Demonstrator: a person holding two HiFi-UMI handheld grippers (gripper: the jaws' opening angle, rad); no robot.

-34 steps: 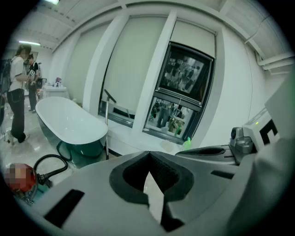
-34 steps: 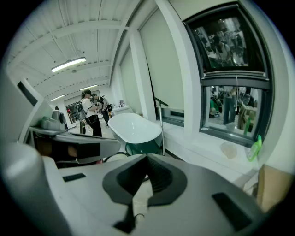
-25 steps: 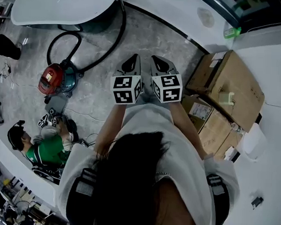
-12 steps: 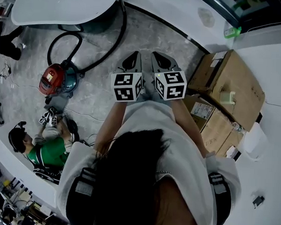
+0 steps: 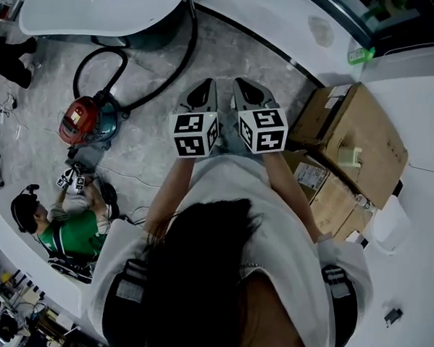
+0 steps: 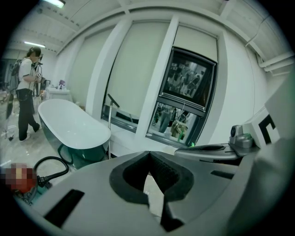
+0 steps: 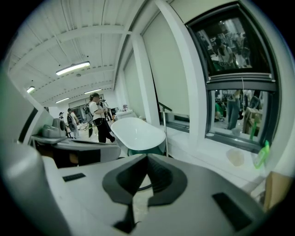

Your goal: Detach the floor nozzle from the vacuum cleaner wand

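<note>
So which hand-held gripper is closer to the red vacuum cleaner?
Left. The vacuum cleaner sits on the floor off to the side of the left hand-held gripper. The right hand-held gripper is beside the left one, farther away.

vacuum cleaner (image 5: 89, 122) at left, bathtub (image 5: 102, 7) behind it, boxes (image 5: 353, 136) at right

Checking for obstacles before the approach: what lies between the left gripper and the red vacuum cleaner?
In the head view, only grey floor crossed by the black hose separates the left gripper from the red vacuum cleaner.
</note>
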